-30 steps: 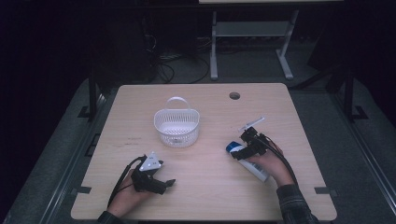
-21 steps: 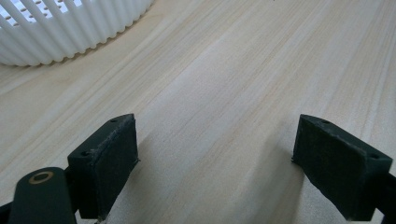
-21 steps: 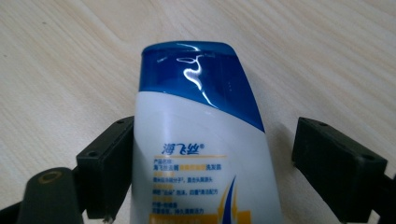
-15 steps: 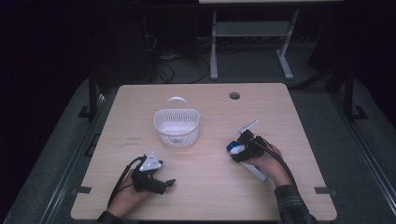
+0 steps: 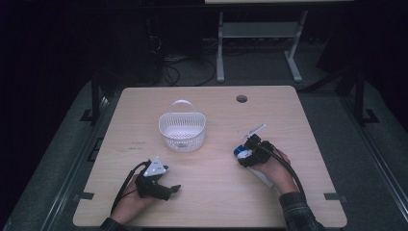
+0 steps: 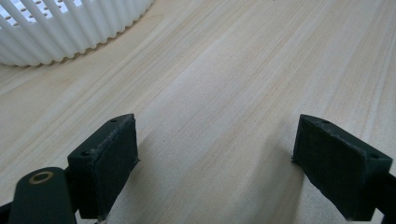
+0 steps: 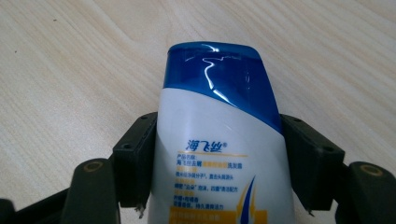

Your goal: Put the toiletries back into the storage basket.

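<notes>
A white bottle with a blue cap (image 7: 219, 135) lies flat on the wooden table (image 5: 216, 202), also seen at right of centre as the bottle (image 5: 243, 152). My right gripper (image 5: 248, 156) straddles it; its jaws have just been closing and both pads (image 7: 135, 158) now press the bottle's sides. My left gripper (image 5: 166, 188) rests near the front left of the table, open, with bare wood between its pads (image 6: 107, 158). A white slatted basket (image 5: 182, 127) with a handle stands mid-table, and the basket (image 6: 60, 28) fills the upper left of the left gripper view.
A round cable hole (image 5: 241, 98) sits near the table's far edge. A metal stand (image 5: 260, 33) and cables lie on the dark floor behind. Black cables trail from both grippers toward the person's forearms.
The right gripper's jaws have narrowed around the bottle. Both hands have stayed where they were.
</notes>
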`<action>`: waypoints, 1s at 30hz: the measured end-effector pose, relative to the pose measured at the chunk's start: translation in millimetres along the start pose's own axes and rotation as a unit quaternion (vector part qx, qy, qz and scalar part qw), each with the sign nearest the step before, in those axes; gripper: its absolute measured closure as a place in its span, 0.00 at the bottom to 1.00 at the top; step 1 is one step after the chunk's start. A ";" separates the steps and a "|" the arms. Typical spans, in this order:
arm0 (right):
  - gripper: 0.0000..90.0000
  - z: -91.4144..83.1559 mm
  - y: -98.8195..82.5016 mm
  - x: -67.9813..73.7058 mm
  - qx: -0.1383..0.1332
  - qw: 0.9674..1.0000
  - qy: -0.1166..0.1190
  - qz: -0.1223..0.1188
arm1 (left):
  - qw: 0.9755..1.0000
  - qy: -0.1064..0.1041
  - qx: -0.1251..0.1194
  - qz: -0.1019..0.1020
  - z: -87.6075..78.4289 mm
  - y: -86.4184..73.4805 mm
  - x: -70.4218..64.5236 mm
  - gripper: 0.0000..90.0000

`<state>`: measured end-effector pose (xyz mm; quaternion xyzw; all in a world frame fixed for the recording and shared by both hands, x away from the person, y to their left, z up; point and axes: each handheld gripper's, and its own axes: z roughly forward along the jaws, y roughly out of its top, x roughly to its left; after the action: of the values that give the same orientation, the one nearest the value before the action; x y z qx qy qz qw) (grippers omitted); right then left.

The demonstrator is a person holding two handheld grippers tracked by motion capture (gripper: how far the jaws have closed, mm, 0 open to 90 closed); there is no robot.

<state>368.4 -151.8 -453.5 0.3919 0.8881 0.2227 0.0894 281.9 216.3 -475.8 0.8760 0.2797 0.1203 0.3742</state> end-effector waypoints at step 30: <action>0.38 -33.0 -13.2 -7.7 -0.098 0.994 0.039 0.030 | 1.000 0.000 -0.001 0.000 0.0 0.1 0.1 0.14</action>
<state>354.0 -176.0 -430.5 0.3988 0.8527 0.3265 0.0855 282.1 216.3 -475.8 0.8756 0.2797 0.1208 0.3748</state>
